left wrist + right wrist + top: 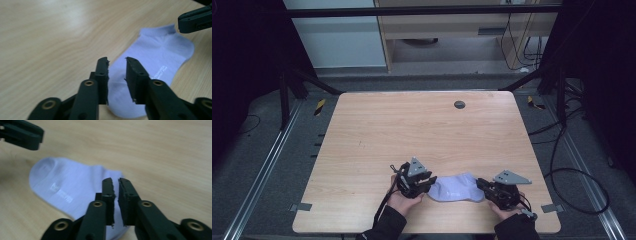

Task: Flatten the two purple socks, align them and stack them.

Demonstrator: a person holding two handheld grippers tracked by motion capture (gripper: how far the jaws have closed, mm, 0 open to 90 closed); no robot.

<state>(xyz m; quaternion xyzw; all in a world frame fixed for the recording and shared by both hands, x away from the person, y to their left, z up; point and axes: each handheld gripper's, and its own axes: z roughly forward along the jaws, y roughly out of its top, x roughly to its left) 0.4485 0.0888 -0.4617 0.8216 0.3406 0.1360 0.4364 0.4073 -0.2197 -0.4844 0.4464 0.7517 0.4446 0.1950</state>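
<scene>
Here, a pale lilac sock (454,188) lies flat on the wooden counter (412,130), near its front edge, directly between the two grippers.

Left gripper (428,183): held in the person's left hand (402,200), pointing at the sock's near end w/ its tips at the fabric edge. In the left gripper view (117,63) the jaws stand apart w/ a clear gap, sock (155,72) visible through it and beyond; nothing clamped. Whether the tips touch the fabric can't be told. The other gripper's black jaw (195,20) shows at upper right of that view, just past the sock's far end.

Right gripper (480,184): held in the right hand (507,210), aimed at the sock's opposite end. In the right gripper view (115,183) the jaws are nearly together, only a thin slit left, over the sock's (67,185) edge. Can't tell if fabric sits in the slit. Left gripper's jaw (21,133) shows at upper left of that view, beyond the sock's rounded end.

White lettering is printed on the sock, too small to read. A grey three-cornered plate tops each gripper; a cable trails from the left one over the counter's front edge. A round grey grommet (459,104) sits far ahead of both grippers, near the counter's back edge.
</scene>
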